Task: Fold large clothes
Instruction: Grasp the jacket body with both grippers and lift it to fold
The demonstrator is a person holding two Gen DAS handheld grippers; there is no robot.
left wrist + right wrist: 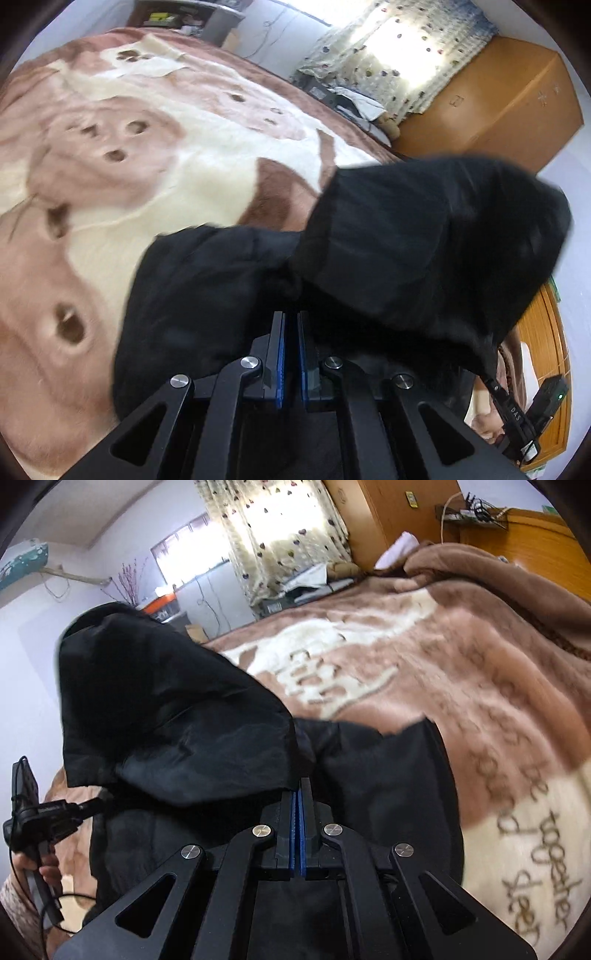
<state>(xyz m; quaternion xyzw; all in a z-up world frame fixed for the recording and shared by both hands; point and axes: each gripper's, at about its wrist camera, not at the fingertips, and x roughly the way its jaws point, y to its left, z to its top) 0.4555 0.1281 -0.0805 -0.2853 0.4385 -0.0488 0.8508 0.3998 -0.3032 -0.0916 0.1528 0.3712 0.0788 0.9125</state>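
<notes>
Left wrist view: both hand-held grippers, left [291, 314] and right [300, 784], pinch the crumpled black fabric garment [406, 240] mid-frame above the brown-and-cream plush blanket [147, 166].

The black garment [406, 240] is thin, matt woven cloth with soft creases. The blanket [166, 166] covering the bed is thick plush fleece, fuzzy and matt. Each gripper, left [291, 317] and right [300, 788], is matt black plastic with blue rubbery pads [281, 354] and shiny metal pins. The wardrobe [491, 107] is smooth, orange-brown wood.
</notes>
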